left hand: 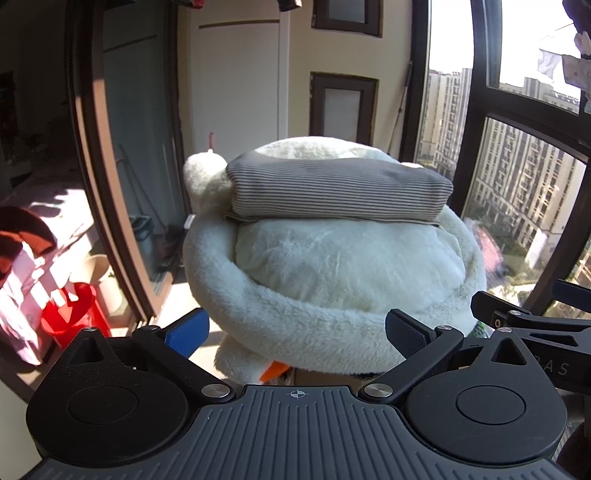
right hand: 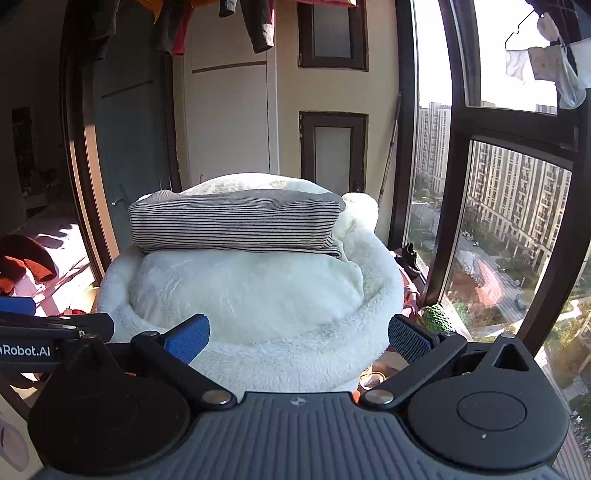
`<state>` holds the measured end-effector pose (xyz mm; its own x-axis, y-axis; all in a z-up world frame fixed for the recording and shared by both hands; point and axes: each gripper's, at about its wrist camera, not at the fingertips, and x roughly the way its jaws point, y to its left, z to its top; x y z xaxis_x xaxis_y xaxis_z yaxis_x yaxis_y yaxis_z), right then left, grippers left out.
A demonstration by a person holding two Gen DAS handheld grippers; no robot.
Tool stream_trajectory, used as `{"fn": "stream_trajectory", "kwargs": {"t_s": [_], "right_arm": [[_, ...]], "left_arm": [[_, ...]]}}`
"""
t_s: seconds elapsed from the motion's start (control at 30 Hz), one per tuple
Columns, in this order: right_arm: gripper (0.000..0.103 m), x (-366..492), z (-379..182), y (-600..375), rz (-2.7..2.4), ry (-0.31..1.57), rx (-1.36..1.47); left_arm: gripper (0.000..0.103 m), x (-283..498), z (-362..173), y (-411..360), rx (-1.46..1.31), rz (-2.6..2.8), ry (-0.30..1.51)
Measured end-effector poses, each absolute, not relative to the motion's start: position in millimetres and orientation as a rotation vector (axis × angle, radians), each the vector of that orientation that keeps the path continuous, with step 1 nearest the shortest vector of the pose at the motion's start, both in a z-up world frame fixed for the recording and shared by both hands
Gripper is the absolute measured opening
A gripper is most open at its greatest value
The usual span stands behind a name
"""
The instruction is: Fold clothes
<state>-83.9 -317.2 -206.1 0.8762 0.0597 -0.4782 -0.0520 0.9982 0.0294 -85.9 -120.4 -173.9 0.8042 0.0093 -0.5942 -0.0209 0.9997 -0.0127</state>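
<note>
A folded grey striped garment point(left hand: 338, 190) lies on top of a round white fluffy cushion point(left hand: 332, 280). It also shows in the right wrist view point(right hand: 236, 221) on the same cushion point(right hand: 251, 295). My left gripper point(left hand: 295, 330) is open and empty, just short of the cushion's near rim. My right gripper point(right hand: 297, 338) is open and empty, with its fingers either side of the near rim. The right gripper's body shows at the right edge of the left wrist view point(left hand: 532, 325).
Tall windows point(right hand: 517, 206) on the right look out on apartment blocks. A sliding door frame point(left hand: 107, 184) stands on the left. A red stool point(left hand: 74, 314) and clothes point(left hand: 26, 236) lie at the lower left. Laundry hangs overhead point(right hand: 258, 26).
</note>
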Motion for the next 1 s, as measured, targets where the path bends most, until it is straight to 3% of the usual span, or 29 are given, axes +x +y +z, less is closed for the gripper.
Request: {"fn": "stream_trajectory", "kwargs": {"t_s": [1.0], "right_arm": [[0.103,-87.1,-204.6,-308.2,0.094,0.481,0.007]], "left_arm": [[0.103,-88.8,-174.1,-112.2,-0.001,0.06,0.638]]}}
